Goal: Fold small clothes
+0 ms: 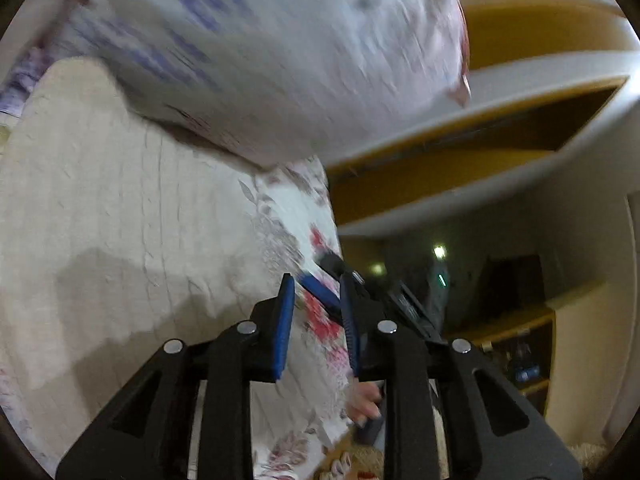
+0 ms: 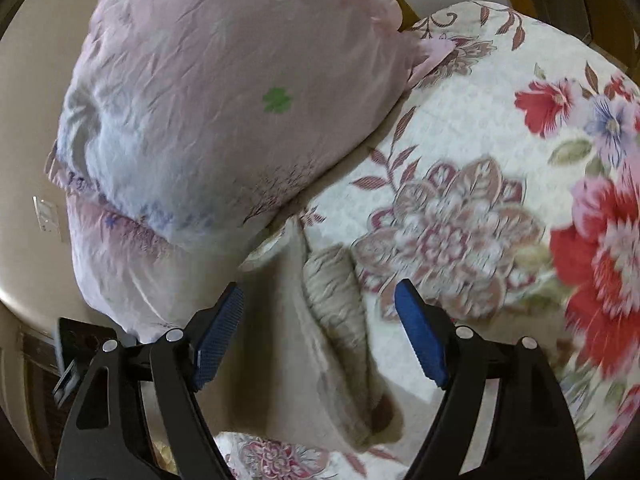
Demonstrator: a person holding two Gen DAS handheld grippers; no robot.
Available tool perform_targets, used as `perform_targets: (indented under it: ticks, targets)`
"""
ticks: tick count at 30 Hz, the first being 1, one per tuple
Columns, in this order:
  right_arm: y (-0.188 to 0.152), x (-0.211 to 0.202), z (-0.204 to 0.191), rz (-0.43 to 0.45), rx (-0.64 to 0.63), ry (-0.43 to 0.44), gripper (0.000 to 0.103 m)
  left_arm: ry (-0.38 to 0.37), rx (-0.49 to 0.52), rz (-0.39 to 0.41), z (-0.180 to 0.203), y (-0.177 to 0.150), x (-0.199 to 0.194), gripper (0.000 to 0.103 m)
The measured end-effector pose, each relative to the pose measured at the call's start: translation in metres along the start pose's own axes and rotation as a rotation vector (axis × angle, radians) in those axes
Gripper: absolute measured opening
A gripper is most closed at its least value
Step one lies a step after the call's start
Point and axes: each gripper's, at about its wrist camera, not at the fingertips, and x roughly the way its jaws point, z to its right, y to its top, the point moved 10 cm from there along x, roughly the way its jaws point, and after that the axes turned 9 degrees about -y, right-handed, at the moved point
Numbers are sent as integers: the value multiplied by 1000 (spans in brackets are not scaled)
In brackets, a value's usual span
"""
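Here, in the right wrist view, the right gripper (image 2: 318,326) stands with its blue pads (image 2: 218,334) spread wide and nothing between them. Directly past the gap, in the lower middle of the frame, lies the beige garment (image 2: 340,320), a rumpled, folded-over piece of cloth resting on the floral bedspread (image 2: 460,152). The garment runs from the centre down toward the bottom edge, lying between the two fingers in the picture but not touched by either. A pink pillow (image 2: 208,92) with a small green clover print fills the upper left, resting on the bedspread just above the garment.

In the left wrist view, the left gripper (image 1: 318,320) shows its pads (image 1: 285,328) parted by a moderate gap, holding nothing. The beige cloth (image 1: 120,220) spreads across the left half of that frame, to the left of the fingers and apart from them. The pillow (image 1: 280,52) is blurred across the top. The other gripper's black body and blue pad show just beyond the fingertips, centre right.

No brand, label or writing is readable in either view.
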Motion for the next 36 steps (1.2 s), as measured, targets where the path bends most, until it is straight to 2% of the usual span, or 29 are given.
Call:
perform_targets:
  ticks: [1,2,3,5,7,9,13,15,16,17,19,20,21,23,24,25,27,28,29,30,32,34,36]
  targets:
    - [0,4,0,-31,12,15,88,10,13,24,0,2,-7,37]
    - [-1,7,2,-60,23,32,94,59,34,87,-7,7,-27,58]
    - [-4,11,1,-84,26,45,95,143,46,156,-20,12,-52,72]
    - [-14,24,-3,-160,17,63,96,355,53,241,-55,21,-94,75]
    - [-26,36,-7,-225,-9,59,96,492,11,215,-91,16,-116,75]
    - [-40,50,-15,-280,-62,47,96,547,-14,155,-114,5,-117,76]
    - [-56,68,-24,-303,-123,22,95,577,9,40,-134,-15,-85,83]
    - [-59,71,-28,-279,-155,11,70,574,27,24,-140,-18,-68,85]
    - [-63,75,-28,-288,-155,3,47,557,16,25,-141,-17,-60,85]
    - [-66,74,-32,-280,-146,20,40,542,29,48,-137,-17,-56,72]
    - [-71,66,-46,-238,-175,46,34,525,16,47,-136,-16,-55,59]
    - [-75,61,-55,-226,-187,65,33,491,21,55,-131,-15,-60,42]
    - [-78,56,-66,-216,-198,86,32,444,30,67,-121,-15,-71,36]
    - [-91,49,-88,-211,-239,114,32,402,62,91,-106,-16,-100,35]
    - [-100,50,-96,-223,-264,113,32,412,90,109,-100,-18,-113,35]
    - [-114,55,-101,-244,-311,76,33,432,115,124,-97,-20,-126,36]
    - [-126,64,-98,-257,-365,-28,42,497,125,130,-108,-27,-153,42]
    - [-126,64,-94,-234,-352,-64,48,552,121,126,-117,-31,-162,45]
    - [-121,59,-88,-191,-311,-82,48,631,119,132,-128,-34,-175,48]
    - [-117,52,-86,-147,-268,-68,49,662,116,144,-133,-36,-186,57]
    - [-112,37,-87,-81,-203,-13,50,661,105,187,-132,-43,-200,68]
    - [-120,38,-94,-111,-224,15,50,656,97,219,-128,-49,-213,72]
    - [-124,52,-98,-150,-279,-32,50,641,77,224,-131,-59,-211,72]
